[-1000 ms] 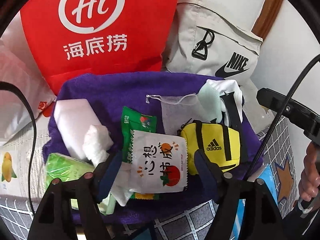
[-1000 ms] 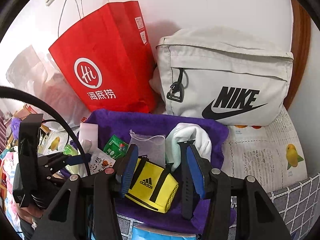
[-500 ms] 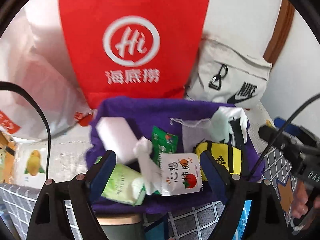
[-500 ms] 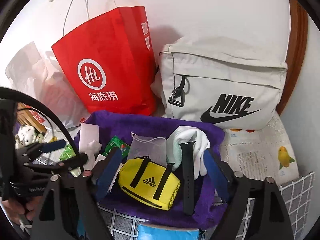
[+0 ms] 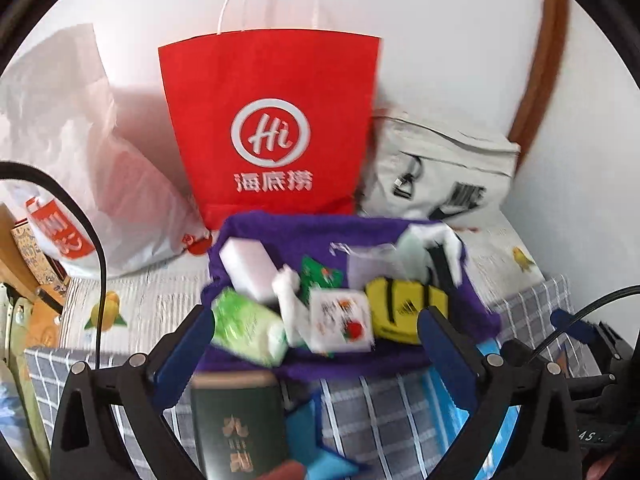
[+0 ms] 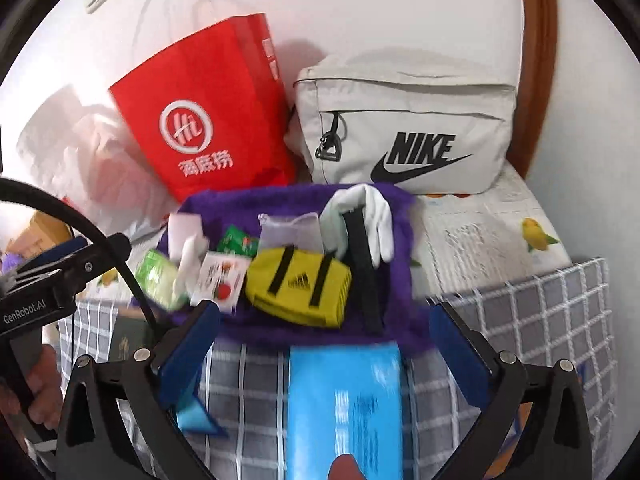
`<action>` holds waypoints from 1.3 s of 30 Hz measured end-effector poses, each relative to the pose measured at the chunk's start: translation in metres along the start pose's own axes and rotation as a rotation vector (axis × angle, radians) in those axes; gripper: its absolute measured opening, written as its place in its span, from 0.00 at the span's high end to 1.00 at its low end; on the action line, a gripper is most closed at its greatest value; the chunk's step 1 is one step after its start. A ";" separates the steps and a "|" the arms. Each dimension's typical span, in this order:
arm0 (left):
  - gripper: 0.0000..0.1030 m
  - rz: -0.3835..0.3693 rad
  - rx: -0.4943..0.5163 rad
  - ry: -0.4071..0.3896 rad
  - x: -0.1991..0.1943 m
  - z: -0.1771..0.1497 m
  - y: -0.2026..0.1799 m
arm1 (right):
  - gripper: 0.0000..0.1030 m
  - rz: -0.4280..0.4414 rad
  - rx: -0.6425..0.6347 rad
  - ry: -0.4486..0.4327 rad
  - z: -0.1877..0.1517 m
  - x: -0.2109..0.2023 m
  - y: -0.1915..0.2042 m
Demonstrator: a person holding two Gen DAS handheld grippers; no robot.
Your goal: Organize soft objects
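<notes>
Left tool (image 5: 316, 344): jaws opening, near full spread, nothing between them. Right tool (image 6: 324, 344): same, jaws opening wide, empty. Both sit back from the pile, pointing down at it.

Soft items all lie on the purple towel (image 6: 394, 288), which sits on a checked cloth surface (counter or bed, can't tell):
- yellow adidas pouch (image 6: 298, 286), front centre, touching the black strap (image 6: 362, 276) on its right
- white glove (image 6: 374, 222) behind, partly under the strap
- mesh drawstring bag (image 6: 290, 230) behind the pouch
- tomato sachet (image 5: 340, 320), green sachet (image 5: 320, 276), crumpled tissue (image 5: 286, 284), green tissue pack (image 5: 248, 326), white block (image 5: 248, 262) on the left half

Judgement: between picks, next target not yet chosen. To do it well:
- one item per tool, left takes left half, right takes pouch side
- take top-lying pieces first (tomato sachet overlaps its neighbours)
- pouch: approach across the short side, clear of the strap, or both come up
- thin sachets: come in low and pinch an edge, towel pile may snag
- frames are motion-blurred, so settle before closing

Red paper bag (image 6: 208, 120) and Nike bag (image 6: 404, 128) stand behind, likely destinations (a guess).
</notes>
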State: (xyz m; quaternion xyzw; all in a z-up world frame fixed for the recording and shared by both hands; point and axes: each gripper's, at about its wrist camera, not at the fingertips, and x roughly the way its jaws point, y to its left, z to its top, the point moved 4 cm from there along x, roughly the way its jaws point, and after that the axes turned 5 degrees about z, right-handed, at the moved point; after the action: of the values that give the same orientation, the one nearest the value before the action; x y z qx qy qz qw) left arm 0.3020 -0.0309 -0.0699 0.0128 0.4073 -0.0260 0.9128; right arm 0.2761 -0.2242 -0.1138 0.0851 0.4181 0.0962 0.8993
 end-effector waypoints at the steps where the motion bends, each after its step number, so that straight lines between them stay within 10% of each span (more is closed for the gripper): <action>1: 0.01 -0.004 0.001 0.001 -0.007 -0.005 0.000 | 0.00 -0.007 -0.008 -0.006 -0.005 -0.007 0.002; 19: 0.01 0.074 -0.025 -0.075 -0.150 -0.118 0.020 | 0.00 -0.011 -0.051 -0.030 -0.105 -0.116 0.044; 39: 0.01 0.102 -0.041 -0.061 -0.178 -0.159 0.016 | 0.00 -0.032 -0.066 -0.096 -0.129 -0.168 0.046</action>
State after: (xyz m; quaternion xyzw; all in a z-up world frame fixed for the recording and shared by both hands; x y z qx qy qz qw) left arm 0.0660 -0.0010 -0.0439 0.0142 0.3788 0.0283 0.9249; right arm 0.0661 -0.2117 -0.0611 0.0533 0.3723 0.0915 0.9221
